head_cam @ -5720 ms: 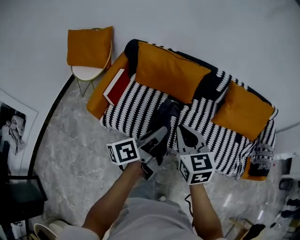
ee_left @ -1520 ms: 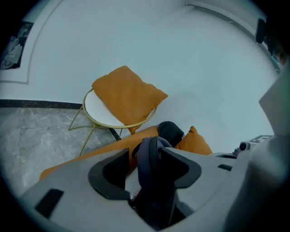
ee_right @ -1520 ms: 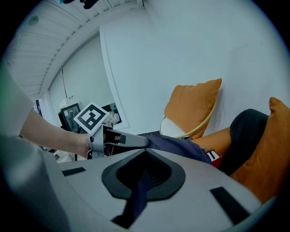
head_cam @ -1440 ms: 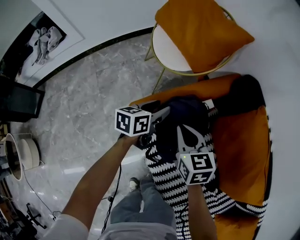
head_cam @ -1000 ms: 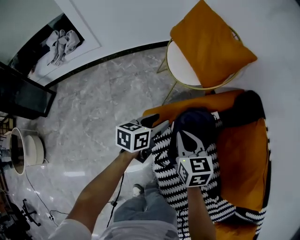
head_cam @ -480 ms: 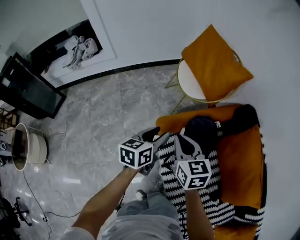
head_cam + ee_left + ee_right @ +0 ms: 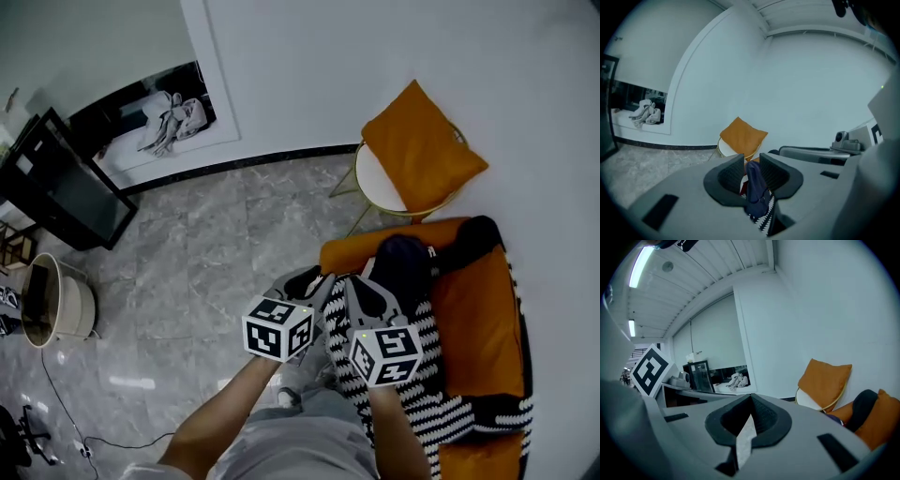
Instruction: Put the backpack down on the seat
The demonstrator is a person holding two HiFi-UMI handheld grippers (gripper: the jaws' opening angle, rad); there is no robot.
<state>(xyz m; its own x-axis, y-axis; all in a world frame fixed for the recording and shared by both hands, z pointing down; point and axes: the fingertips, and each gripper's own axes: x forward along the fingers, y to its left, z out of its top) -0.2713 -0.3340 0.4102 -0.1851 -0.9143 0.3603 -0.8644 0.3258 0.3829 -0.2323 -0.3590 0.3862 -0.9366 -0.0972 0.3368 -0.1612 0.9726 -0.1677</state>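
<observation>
Backpack point(image 7: 401, 267) standing upright on sofa seat point(image 7: 422, 375), ahead-right of left claw point(image 7: 314, 279). Left claw is closing on nothing. Right claw point(image 7: 361, 283) sitting nearer, pinched together, empty.

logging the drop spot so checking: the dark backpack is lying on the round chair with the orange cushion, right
No. The backpack lies on the striped sofa seat, at the end by the orange armrest, not on the round chair. That chair holds only the orange cushion. The head view shows it.
</observation>
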